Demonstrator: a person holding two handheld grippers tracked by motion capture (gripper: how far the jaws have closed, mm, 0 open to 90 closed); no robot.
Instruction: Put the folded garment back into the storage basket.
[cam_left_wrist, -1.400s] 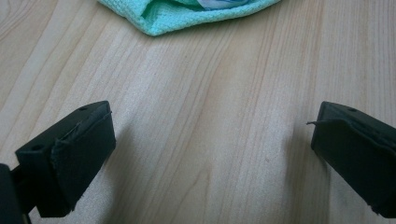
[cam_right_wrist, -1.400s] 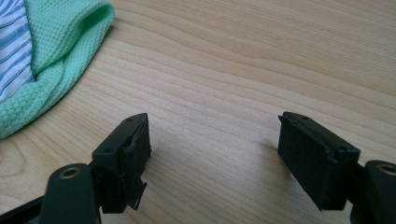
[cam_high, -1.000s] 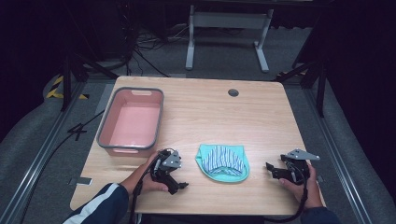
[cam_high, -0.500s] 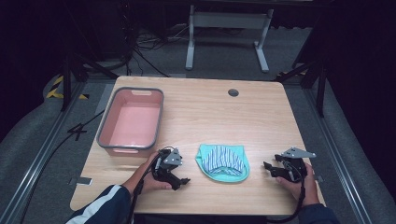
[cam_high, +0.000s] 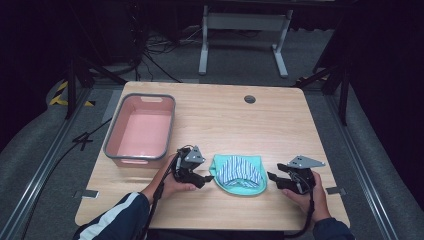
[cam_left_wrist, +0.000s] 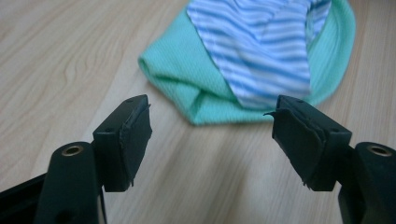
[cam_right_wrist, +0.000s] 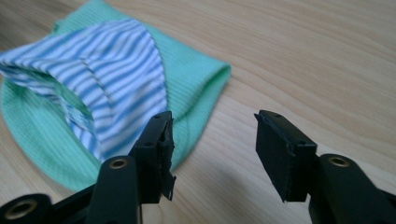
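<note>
The left gripper (cam_high: 204, 176) and right gripper (cam_high: 273, 176), both gaping and holding nothing, are flanking the green-and-striped cloth (cam_high: 239, 173) lying near the table's (cam_high: 280, 127) front edge, apparently poised to take its two sides, with the pink tub (cam_high: 141, 130) sitting beyond.

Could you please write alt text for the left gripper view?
The left gripper is open, its two black jaws framing the near corner of a green cloth with a blue-striped panel, lying on a wooden table.
</note>
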